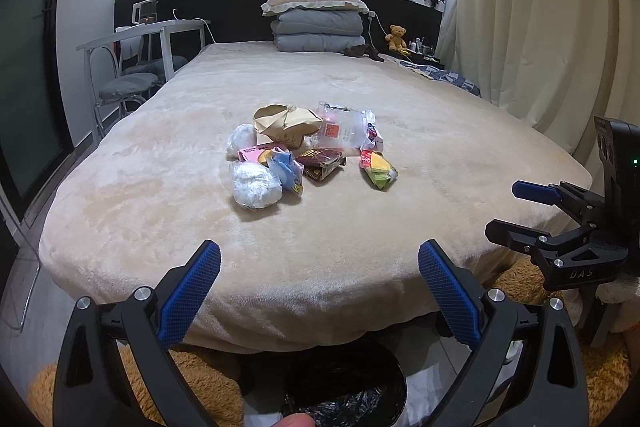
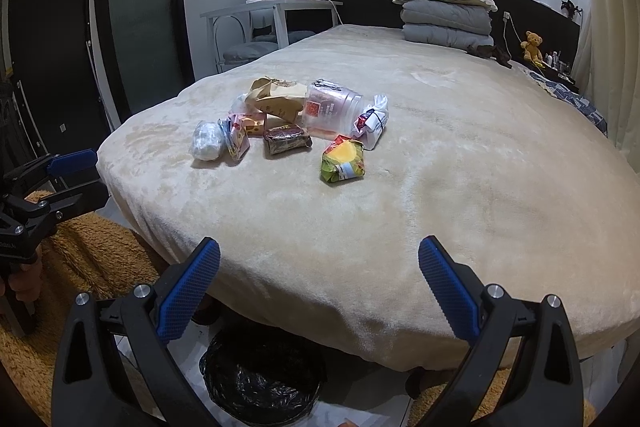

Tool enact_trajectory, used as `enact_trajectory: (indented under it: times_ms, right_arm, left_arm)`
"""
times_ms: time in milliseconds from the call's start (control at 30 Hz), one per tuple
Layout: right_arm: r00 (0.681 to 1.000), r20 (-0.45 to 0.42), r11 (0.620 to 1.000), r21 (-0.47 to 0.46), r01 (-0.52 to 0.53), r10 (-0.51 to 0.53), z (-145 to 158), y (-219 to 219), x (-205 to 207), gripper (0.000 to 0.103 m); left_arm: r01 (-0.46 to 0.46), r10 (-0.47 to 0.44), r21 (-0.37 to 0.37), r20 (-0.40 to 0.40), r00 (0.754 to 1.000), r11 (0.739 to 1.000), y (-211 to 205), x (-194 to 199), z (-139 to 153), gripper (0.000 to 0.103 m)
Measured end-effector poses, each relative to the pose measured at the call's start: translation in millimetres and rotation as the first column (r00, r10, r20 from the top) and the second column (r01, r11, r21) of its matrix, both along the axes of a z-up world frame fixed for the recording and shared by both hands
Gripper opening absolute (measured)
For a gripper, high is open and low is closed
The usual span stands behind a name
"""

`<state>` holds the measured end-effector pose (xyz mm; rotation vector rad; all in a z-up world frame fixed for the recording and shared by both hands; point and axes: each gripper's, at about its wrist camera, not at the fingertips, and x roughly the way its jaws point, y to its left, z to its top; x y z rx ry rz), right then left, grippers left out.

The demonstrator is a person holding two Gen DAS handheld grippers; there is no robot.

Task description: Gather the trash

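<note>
Jaws apart; approx 9 trash pcs [image 1: 304,147].

Beige plush bed [image 1: 320,227], trash pile [image 1: 304,151] mid-bed, folded grey quilts [image 1: 318,31] by headboard

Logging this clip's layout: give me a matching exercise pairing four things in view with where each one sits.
Things:
1. yellow-green wrapper
2. teddy bear
3. trash bin
4. pillow

Places:
A. on the floor at the foot of the bed
B. on top of the folded grey quilt
C. beside the head of the bed, near the curtain
D. on the blanket, at the near right edge of the trash pile

Pairs: 1-D, 2-C, 3-A, 4-B
</note>
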<state>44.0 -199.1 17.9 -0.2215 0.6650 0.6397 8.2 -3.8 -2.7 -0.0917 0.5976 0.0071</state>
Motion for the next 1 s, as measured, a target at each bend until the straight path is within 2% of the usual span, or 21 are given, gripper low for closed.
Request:
enact_trajectory:
  times_ms: [367,667,867,1000]
  right_arm:
    - [1.000,-0.004,1.000,-0.003,-0.015,0.015,-2,3,-1,0.098]
    - [0.999,-0.008,0.999,-0.008,-0.035,0.035,-3,8,-2,0.098]
    - [0.998,-0.022,0.998,-0.021,-0.062,0.062,-5,15,3,0.098]
    - [0.996,-0.041,0.997,-0.021,-0.079,0.078,-5,20,12,0.098]
  left_arm:
    - [-0.010,0.010,0.007,0.011,1.000,1.000,-2,-1,1,0.096]
    - [-0.015,0.015,-0.031,0.010,1.000,0.999,5,1,3,0.096]
    - [0.027,-0.027,-0.026,0.027,0.999,0.999,0,0,6,0.096]
    - [0.037,-0.037,-0.055,0.008,0.999,0.998,3,7,5,0.096]
